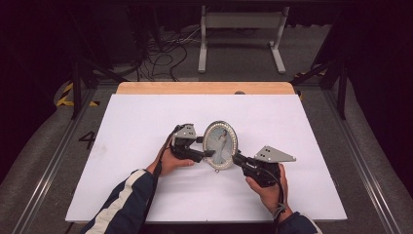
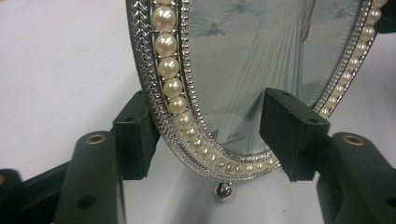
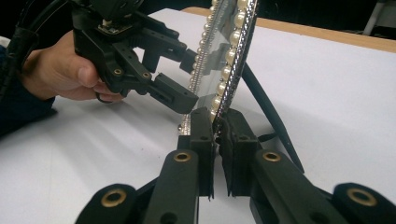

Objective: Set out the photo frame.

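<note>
Gripping frame (image 3: 227,70), right gripper (image 3: 215,122) shut.

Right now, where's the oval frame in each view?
High view: frame upright at table centre, between both grippers.
Left gripper view: fills top centre, pearl rim between the open jaws.
Right gripper view: edge-on, top centre, right gripper shut on its lower rim.
Shared landmark: the pearl rim.
</note>
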Motion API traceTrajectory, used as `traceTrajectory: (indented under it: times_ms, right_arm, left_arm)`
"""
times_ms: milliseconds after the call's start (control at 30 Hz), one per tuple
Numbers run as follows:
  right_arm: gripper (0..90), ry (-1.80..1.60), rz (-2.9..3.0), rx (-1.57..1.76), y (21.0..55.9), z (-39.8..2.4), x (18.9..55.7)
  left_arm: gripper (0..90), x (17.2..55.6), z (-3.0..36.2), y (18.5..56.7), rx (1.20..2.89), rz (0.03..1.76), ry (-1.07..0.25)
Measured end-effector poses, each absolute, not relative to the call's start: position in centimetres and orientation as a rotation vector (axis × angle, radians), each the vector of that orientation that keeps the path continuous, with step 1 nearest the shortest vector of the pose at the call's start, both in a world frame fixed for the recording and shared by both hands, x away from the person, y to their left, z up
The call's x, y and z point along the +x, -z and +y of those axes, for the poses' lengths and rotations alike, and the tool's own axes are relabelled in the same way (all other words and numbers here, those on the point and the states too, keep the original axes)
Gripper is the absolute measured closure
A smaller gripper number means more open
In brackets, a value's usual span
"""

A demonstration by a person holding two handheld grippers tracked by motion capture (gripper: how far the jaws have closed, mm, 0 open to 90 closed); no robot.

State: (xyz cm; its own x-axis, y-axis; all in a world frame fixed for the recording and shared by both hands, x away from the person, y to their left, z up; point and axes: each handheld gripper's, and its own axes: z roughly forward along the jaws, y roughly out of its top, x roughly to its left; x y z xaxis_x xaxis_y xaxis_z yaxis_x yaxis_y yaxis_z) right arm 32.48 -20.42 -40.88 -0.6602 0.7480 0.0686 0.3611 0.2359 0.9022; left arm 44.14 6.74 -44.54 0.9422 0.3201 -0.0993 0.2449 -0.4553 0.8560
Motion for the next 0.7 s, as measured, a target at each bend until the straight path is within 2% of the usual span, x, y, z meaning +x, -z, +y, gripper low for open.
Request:
traceTrajectory:
  times_ms: [533, 700]
  right_arm:
    - [82.3, -1.395, 2.105, 1.044, 41.1, -20.5, 33.3]
    - [81.9, -1.382, 2.102, 1.047, 41.1, -20.4, 33.4]
  left_arm:
    - [49.1, 43.1, 7.2, 44.4, 2.132, 0.406, -0.214]
    - [49.5, 43.1, 7.4, 44.3, 2.128, 0.408, -0.199]
